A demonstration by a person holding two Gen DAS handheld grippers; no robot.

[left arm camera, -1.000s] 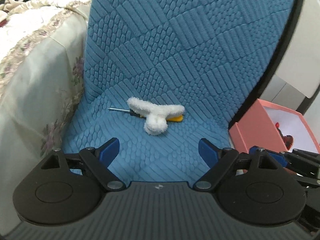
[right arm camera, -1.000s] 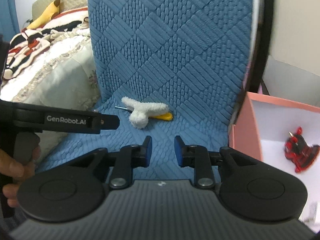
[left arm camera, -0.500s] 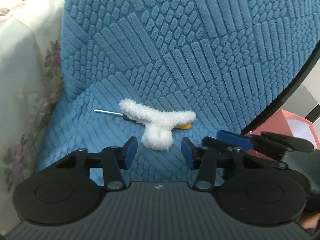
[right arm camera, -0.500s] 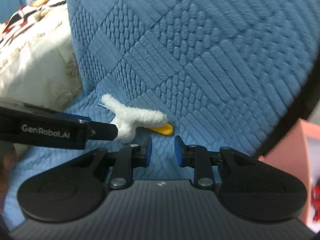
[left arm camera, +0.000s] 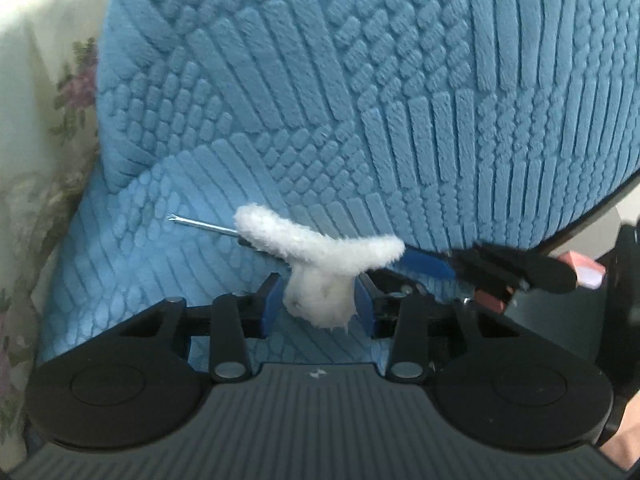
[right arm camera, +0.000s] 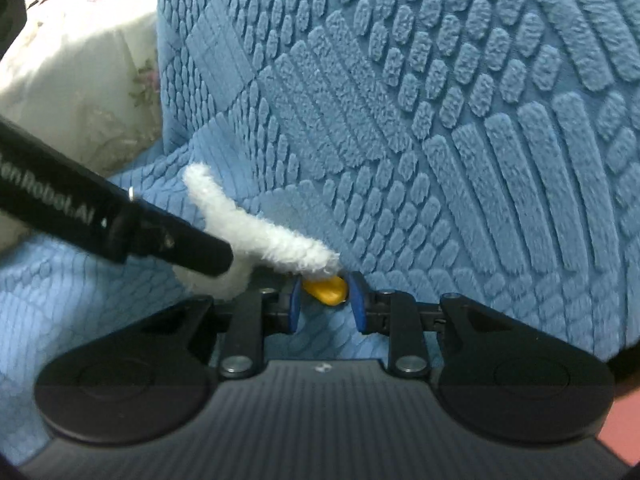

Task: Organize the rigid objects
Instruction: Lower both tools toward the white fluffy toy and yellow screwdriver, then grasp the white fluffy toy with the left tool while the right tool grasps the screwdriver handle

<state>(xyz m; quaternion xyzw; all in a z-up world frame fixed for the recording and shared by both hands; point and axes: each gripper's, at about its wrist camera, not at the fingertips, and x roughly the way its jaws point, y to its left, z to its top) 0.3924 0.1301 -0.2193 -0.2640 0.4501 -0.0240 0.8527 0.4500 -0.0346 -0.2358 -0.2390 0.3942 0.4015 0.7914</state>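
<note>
A white fluffy hair clip [left arm camera: 320, 256] lies on the blue quilted chair seat, across a small screwdriver whose thin metal shaft [left arm camera: 202, 225] sticks out to the left. My left gripper [left arm camera: 316, 300] has its blue pads on both sides of the clip's lower lobe, touching or nearly touching it. In the right wrist view the clip [right arm camera: 260, 236] lies ahead and left. My right gripper [right arm camera: 325, 300] has its pads on either side of the screwdriver's yellow handle [right arm camera: 326, 290], with small gaps showing. The left gripper's finger [right arm camera: 120, 228] crosses that view.
The blue quilted chair back [left arm camera: 400, 100] rises right behind the objects. A floral bedspread [left arm camera: 36, 140] hangs to the left. A corner of a pink box [left arm camera: 580, 268] shows at the right, behind the right gripper's finger [left arm camera: 500, 268].
Both grippers moved forward and down to the objects. The left narrowed around the white clip's lobe. The right opened a little and now straddles the yellow handle.
</note>
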